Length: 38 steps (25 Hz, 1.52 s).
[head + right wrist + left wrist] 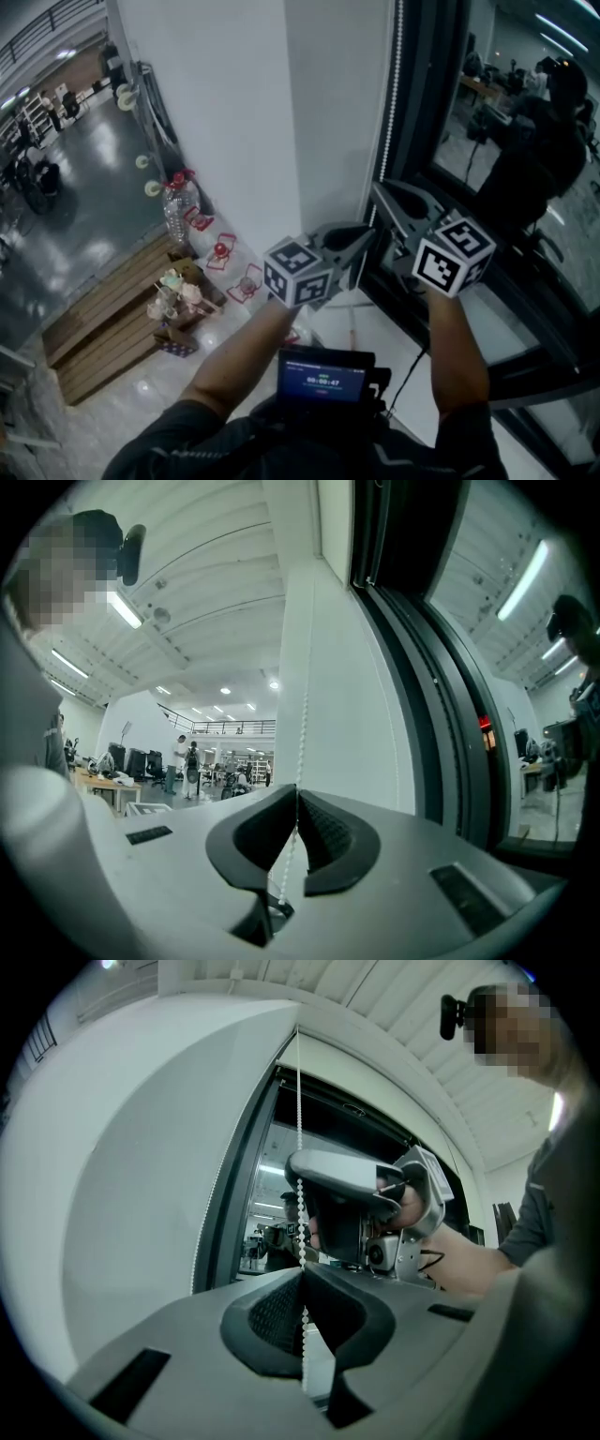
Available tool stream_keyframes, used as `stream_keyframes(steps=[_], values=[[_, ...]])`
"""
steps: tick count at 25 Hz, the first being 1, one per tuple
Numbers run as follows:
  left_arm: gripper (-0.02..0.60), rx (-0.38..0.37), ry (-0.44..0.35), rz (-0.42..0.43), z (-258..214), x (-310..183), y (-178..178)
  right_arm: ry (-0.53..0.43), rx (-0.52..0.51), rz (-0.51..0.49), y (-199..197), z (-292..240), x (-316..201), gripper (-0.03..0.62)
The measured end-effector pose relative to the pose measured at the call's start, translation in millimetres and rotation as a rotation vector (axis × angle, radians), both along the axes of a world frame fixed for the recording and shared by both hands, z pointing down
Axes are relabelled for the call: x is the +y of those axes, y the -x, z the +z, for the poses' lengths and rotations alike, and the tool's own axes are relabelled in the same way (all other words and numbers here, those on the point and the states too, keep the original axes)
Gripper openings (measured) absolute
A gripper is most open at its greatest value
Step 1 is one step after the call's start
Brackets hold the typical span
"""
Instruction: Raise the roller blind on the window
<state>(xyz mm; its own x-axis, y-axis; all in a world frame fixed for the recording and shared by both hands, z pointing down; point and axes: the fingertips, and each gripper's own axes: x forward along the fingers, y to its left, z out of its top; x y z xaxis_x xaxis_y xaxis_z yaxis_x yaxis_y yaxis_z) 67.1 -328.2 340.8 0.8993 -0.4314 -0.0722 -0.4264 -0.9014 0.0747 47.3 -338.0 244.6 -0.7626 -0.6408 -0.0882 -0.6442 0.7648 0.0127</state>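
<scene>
Hanging vertically, bead chain [299, 1101], left tool [302, 1277] clenched on it, right tool [297, 794] clenched higher.

The white bead chain [390, 94] is running off the head view's top edge, so its upper end is not showing. In the left gripper view the grey left gripper [302, 1274] is pinching that chain between closed jaws, and its own body is hiding the chain lower down. The grey right gripper [296, 789] is closing on the chain likewise, with the stretch below slipping behind its body. In the head view the black-and-white marker cubes [298, 272] are covering both hands. Small coloured items [178, 300] at the wooden pallet's [103, 319] corner are showing too small to name. The print on the black device's blue screen [322, 380] is reading too small.
</scene>
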Motion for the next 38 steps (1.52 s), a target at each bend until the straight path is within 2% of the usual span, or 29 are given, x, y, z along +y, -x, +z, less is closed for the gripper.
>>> stream_keyframes(steps=[6, 12, 18, 23, 27, 31, 38], values=[[0.003, -0.016, 0.004, -0.001, 8, -2, -3, 0.021, -0.028, 0.006, -4, 8, -3, 0.005], [0.003, -0.058, 0.073, -0.007, 45, -3, -1, 0.103, -0.016, 0.029, -2, 45, -4, 0.005], [0.003, -0.055, 0.116, -0.002, 66, -3, 0, 0.135, -0.026, 0.029, -2, 67, -5, 0.005], [0.003, -0.043, 0.109, -0.022, 67, -7, 2, 0.137, -0.017, 0.029, -1, 68, -7, 0.005], [0.006, -0.033, 0.137, -0.061, 71, -15, 10, 0.143, -0.027, 0.034, -3, 71, -11, 0.005], [0.070, -0.069, 0.148, -0.082, 76, -17, 16, 0.147, -0.027, 0.039, -3, 73, -13, 0.005], [0.077, -0.058, 0.128, -0.077, 59, -12, 23, 0.146, -0.016, 0.051, -5, 73, -15, 0.005]])
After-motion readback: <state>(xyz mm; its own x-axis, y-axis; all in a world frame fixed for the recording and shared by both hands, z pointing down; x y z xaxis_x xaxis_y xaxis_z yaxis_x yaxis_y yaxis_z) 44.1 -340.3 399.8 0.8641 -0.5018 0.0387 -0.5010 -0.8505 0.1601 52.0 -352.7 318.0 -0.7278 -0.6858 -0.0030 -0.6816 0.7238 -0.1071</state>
